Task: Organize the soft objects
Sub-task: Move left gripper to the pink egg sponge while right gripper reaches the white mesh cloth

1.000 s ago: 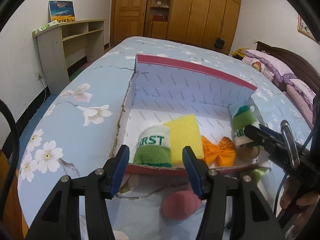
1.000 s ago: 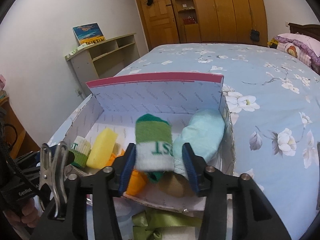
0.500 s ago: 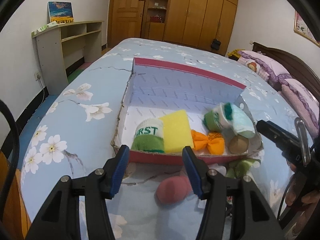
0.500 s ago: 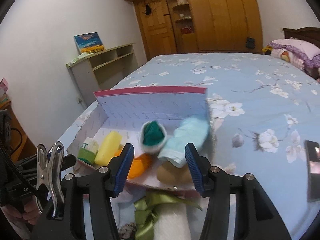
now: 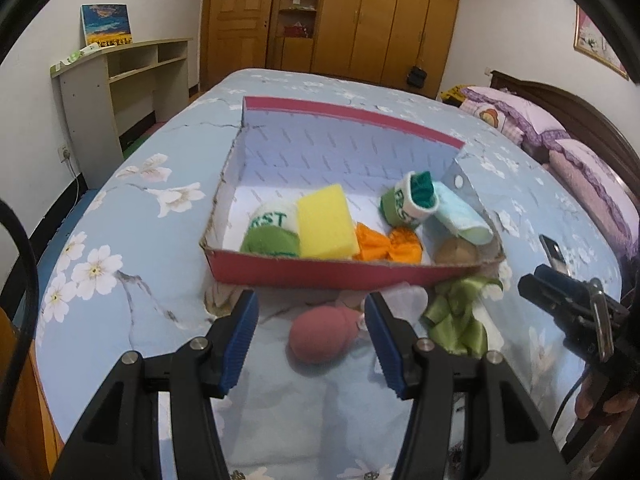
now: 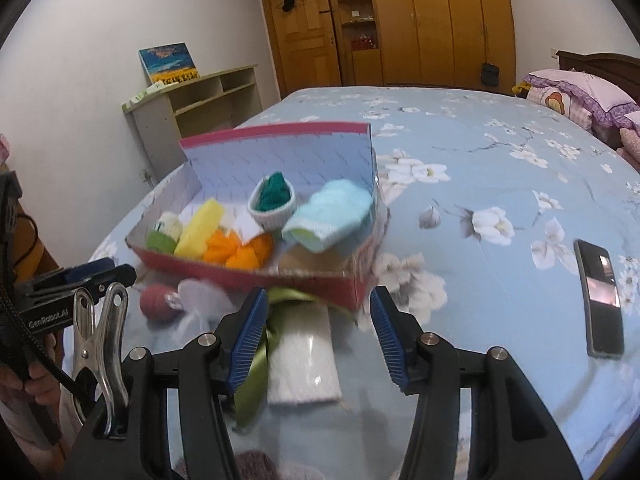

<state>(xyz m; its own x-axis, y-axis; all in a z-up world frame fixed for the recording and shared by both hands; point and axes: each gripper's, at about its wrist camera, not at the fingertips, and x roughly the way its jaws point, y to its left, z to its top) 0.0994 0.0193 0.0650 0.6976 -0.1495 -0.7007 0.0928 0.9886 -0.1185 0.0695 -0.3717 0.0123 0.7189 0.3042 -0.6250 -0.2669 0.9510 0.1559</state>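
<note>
Only right wrist view shows phone [image 6: 601,303].

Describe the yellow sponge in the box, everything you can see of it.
The yellow sponge is a plain rectangular block of porous-looking foam, unmarked and bright yellow. It stands tilted on edge inside the red box, near the front wall. On one side it leans against the green-and-white rolled sock; on the other the orange bow lies against it. Neither gripper touches it.
</note>
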